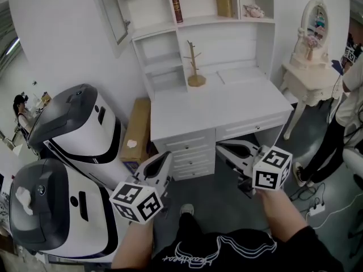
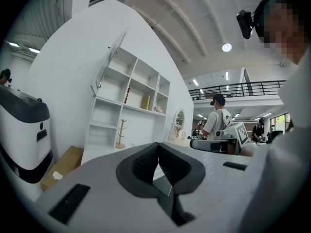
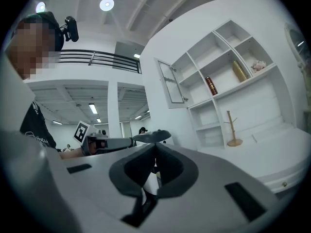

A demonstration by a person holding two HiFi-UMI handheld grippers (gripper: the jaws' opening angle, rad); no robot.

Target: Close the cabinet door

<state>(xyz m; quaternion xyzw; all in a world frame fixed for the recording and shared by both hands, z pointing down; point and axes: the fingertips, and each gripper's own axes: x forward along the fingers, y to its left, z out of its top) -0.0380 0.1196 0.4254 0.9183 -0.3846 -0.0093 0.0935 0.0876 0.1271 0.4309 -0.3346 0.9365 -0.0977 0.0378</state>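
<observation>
Cabinet door (image 1: 113, 13) open; left hand-held gripper (image 1: 167, 155), right hand-held gripper (image 1: 219, 147) closed.

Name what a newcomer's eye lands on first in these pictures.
The white desk with its shelf unit fills the middle, and its cabinet door hangs open at the upper left. In the foreground the left tongs and right tongs, both shut and empty, point toward the desk. Two big white-and-grey machines stand at the left.
</observation>
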